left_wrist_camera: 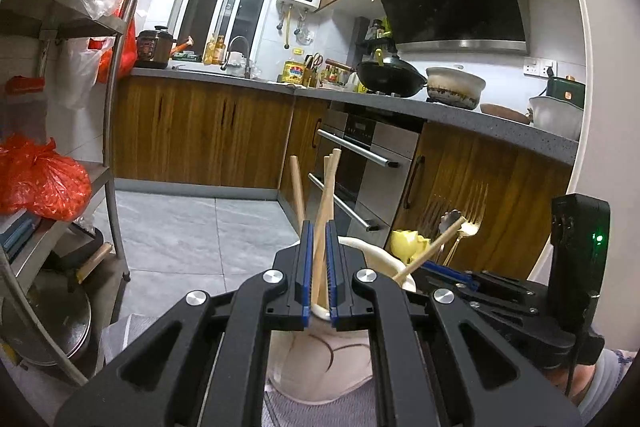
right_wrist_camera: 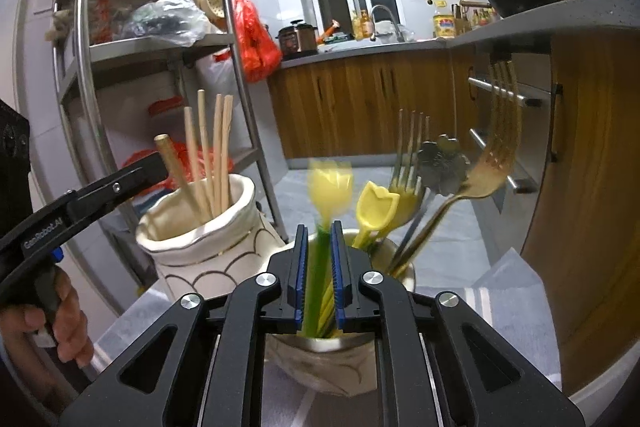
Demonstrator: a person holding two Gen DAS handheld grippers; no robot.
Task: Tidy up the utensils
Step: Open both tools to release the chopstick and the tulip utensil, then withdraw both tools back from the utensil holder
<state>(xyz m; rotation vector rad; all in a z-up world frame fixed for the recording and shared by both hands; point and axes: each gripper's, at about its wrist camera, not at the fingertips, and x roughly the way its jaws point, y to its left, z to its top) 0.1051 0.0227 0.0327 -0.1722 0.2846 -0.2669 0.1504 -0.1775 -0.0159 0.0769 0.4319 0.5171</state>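
Chopstick [left_wrist_camera: 320, 247], light, stiff, smooth wood, pinched mid-shaft by left gripper [left_wrist_camera: 319, 275] over cream jar [right_wrist_camera: 208, 247]. Right of that jar, yellow-tipped green spoon [right_wrist_camera: 320, 239], light plastic, clamped at stem by right gripper [right_wrist_camera: 319, 279] above metal cup [right_wrist_camera: 404, 267].

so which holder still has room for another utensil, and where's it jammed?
The cream ceramic jar has open mouth between its wooden chopsticks and the rim nearest the right gripper. The smaller cup is crowded: yellow tulip spoons, gold forks and a flower-headed utensil fill it.
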